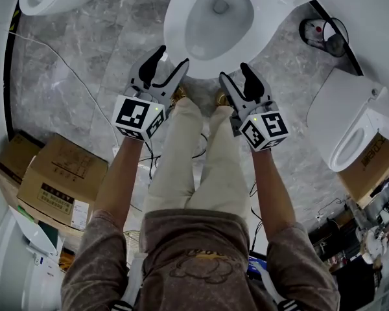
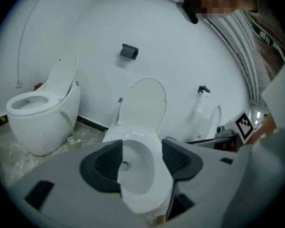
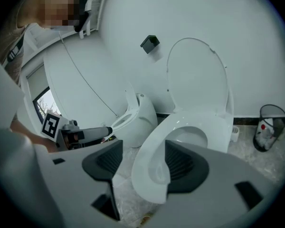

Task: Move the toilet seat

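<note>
the toilet (image 1: pixel 217 24) fills the head view's twelve o'clock, with the toilet seat (image 1: pixel 214 69) lying down on the bowl rim. only the gripper views show the lid (image 2: pixel 141 103) standing upright against the wall, and only the head view shows the cardboard boxes (image 1: pixel 61 180) at eight o'clock. the left gripper (image 1: pixel 172 57) sits at the seat's seven o'clock and the right gripper (image 1: pixel 235 72) at its five o'clock. both have their jaws apart, the seat's front rim showing in each gap with no pad pressing it.
</note>
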Available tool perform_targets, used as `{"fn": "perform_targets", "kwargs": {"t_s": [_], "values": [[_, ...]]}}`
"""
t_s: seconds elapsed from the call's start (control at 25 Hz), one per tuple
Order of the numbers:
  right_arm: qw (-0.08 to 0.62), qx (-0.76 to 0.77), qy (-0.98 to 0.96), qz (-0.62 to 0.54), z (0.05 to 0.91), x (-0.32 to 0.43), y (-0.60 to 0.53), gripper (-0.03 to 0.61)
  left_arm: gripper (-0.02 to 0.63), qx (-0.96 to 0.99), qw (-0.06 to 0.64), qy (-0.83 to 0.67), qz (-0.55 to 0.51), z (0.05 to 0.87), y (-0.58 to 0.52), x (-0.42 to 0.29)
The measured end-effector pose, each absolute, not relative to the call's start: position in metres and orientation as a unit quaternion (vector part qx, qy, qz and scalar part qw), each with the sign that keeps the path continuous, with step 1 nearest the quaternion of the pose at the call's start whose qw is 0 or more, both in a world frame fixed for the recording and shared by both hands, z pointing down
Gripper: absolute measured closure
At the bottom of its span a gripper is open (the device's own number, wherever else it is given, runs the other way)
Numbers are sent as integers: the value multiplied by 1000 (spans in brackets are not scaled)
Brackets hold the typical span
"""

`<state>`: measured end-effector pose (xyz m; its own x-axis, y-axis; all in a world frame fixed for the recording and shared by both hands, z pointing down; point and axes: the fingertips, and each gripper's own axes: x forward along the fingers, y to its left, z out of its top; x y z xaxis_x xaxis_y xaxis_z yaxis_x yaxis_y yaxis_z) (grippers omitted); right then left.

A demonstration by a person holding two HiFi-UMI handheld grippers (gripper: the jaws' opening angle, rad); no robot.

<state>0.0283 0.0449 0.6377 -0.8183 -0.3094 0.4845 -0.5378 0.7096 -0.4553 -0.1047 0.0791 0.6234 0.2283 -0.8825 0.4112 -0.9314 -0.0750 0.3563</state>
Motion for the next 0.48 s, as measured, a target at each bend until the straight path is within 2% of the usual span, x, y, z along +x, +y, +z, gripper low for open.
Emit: {"fn": "perform_targets", "kwargs": {"t_s": [0.12, 0.28, 0.48], "values": [[195, 235, -898, 315, 646, 32, 46, 225, 299, 731, 295, -614, 47, 633, 79, -103], [206, 238, -889, 333, 661, 37, 49, 106, 228, 728, 312, -608, 51, 647, 81, -102], [221, 237, -874, 363, 687, 42, 58, 51, 181, 736, 325, -589, 70, 668, 87, -95]]}}
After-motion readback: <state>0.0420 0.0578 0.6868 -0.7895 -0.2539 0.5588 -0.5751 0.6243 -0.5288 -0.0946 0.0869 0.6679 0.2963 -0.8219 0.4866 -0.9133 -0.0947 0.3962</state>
